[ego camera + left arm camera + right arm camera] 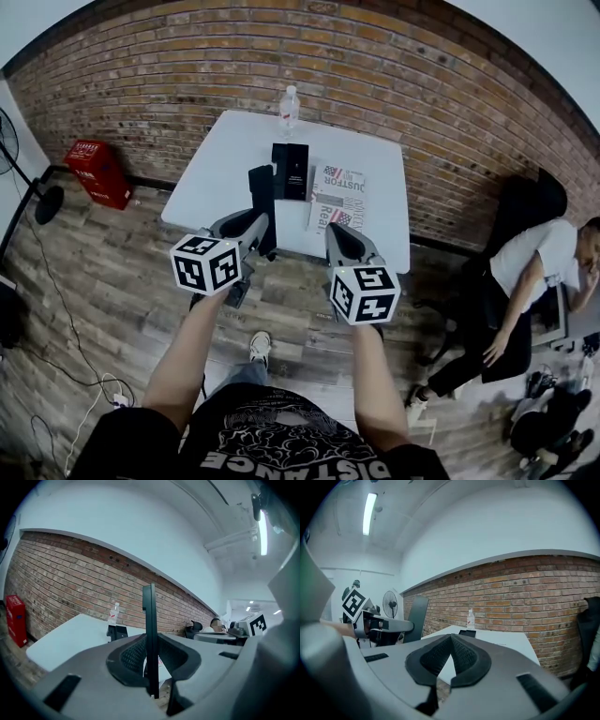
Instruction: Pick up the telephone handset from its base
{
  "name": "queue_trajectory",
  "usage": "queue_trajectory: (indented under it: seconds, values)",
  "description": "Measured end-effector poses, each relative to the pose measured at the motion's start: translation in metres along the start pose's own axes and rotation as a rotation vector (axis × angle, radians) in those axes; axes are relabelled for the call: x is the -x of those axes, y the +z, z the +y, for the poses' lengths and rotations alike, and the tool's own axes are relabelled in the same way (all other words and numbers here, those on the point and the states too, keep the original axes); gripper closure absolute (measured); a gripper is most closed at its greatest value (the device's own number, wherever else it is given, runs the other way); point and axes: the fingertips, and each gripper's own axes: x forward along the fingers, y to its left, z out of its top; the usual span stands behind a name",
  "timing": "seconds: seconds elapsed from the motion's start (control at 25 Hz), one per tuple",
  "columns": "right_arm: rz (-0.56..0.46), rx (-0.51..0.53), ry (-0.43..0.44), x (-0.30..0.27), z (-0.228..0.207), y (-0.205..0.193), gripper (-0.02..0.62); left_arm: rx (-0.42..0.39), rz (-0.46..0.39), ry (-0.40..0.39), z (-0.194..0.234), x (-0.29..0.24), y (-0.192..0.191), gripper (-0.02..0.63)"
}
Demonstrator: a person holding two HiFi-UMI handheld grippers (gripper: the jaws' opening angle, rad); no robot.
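Note:
The black telephone handset stands upright in my left gripper, lifted clear of its black base on the white table. In the left gripper view the handset shows edge-on as a thin dark slab, and my left gripper is shut on its lower end. The base sits behind it on the table. My right gripper hovers over the table's near edge, to the right of the handset. Its pads meet with nothing between them. The base lies ahead of it.
A water bottle stands at the table's far edge by the brick wall. A newspaper lies right of the base. A red box and a fan stand at the left. A person sits at the right.

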Motion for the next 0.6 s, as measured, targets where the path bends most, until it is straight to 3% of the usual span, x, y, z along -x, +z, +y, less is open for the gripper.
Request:
queue_trajectory:
  seconds: [0.6]
  values:
    - [-0.017, 0.014, -0.011, 0.0089, 0.0053, 0.0053, 0.597, -0.012, 0.004, -0.007, -0.0065, 0.0046, -0.0018, 0.534]
